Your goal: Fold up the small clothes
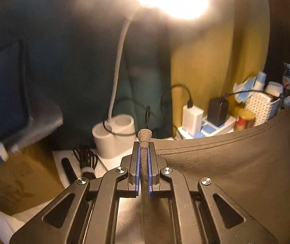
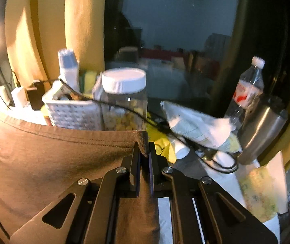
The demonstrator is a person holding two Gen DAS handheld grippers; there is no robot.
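Note:
A dark brown garment (image 1: 236,162) hangs stretched between both grippers, its stitched hem running along the top edge. My left gripper (image 1: 144,145) is shut on one corner of it, a bunched tip of cloth poking out above the fingers. In the right wrist view the same brown garment (image 2: 53,152) spreads to the left, and my right gripper (image 2: 144,146) is shut on its other hemmed corner. The cloth below both grips hangs down out of sight behind the gripper bodies.
A lit white desk lamp (image 1: 114,132) stands close ahead of the left gripper, a dark screen (image 1: 2,101) to its left, chargers (image 1: 192,118) to its right. Past the right gripper are a white basket (image 2: 73,111), a lidded jar (image 2: 124,101), a water bottle (image 2: 248,89) and a steel tumbler (image 2: 263,130).

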